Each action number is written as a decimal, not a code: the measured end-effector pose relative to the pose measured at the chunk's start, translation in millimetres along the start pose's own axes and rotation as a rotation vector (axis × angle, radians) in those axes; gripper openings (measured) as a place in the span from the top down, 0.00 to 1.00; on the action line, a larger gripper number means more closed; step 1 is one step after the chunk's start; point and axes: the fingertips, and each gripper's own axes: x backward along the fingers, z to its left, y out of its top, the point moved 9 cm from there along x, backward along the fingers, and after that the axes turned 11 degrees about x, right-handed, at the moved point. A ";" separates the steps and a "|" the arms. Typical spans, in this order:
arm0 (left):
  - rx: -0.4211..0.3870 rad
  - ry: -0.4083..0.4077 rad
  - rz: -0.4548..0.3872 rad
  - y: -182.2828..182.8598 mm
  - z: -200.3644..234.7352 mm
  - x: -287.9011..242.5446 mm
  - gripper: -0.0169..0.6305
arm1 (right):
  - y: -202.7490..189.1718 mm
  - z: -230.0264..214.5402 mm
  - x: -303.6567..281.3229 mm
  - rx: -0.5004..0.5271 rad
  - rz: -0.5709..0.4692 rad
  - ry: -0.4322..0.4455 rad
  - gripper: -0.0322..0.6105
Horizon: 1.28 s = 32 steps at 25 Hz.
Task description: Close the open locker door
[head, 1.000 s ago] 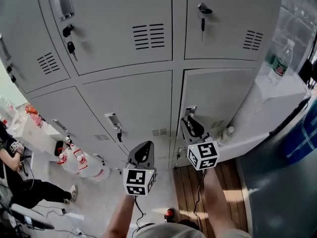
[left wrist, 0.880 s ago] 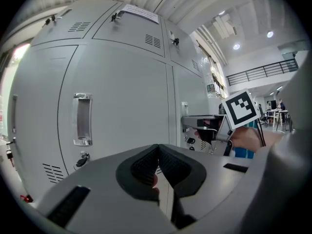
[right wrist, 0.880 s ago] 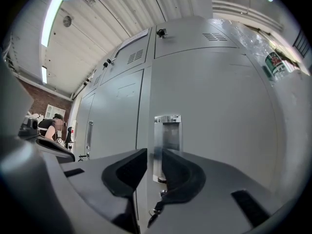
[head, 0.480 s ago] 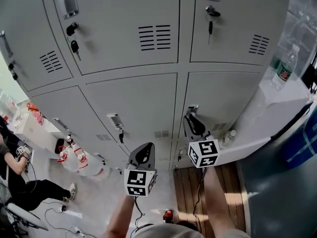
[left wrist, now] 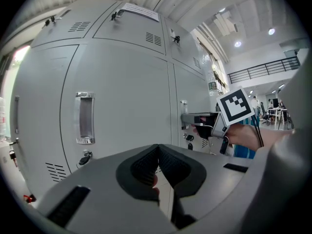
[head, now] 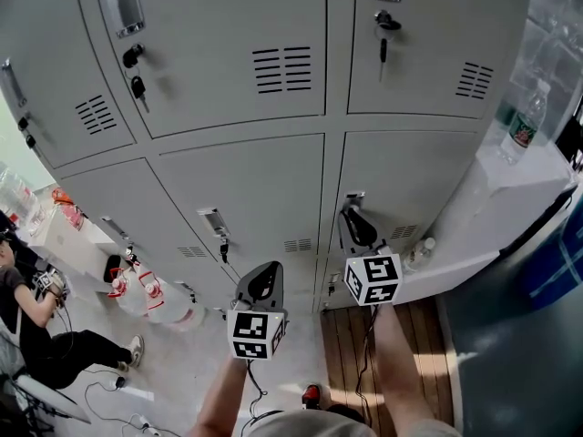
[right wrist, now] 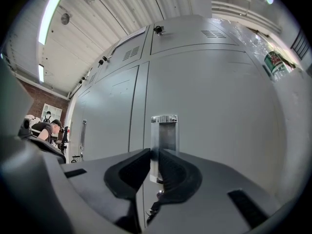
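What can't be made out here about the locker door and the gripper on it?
1. Head view: the right gripper hides its own grip on the handle; its jaws have just been closing on it.
2. Right gripper view: the dark shape under the handle is half covered by the jaws.
3. Whether the locker door has latched: no view shows it.
4. Left gripper view: print on the label is too small.

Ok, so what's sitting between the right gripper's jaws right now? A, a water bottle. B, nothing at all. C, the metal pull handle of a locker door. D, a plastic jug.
C: in the right gripper view, the right gripper has its jaws, which have just been closing, on either side of the metal pull handle of the locker door, with the pads against it.
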 end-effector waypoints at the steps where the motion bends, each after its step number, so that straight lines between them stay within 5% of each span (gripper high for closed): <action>1: 0.000 0.003 0.001 -0.1 0.5 0.8 0.94 | 0.6 0.3 -0.1 0.000 0.006 -0.004 0.86; 12: -0.010 -0.009 -0.035 10.4 -7.5 13.2 0.94 | 12.7 -12.0 34.9 0.011 0.004 -0.057 0.86; 32: -0.047 -0.065 -0.101 9.5 -50.8 91.0 0.94 | 8.8 34.4 206.1 0.086 0.009 -0.114 0.91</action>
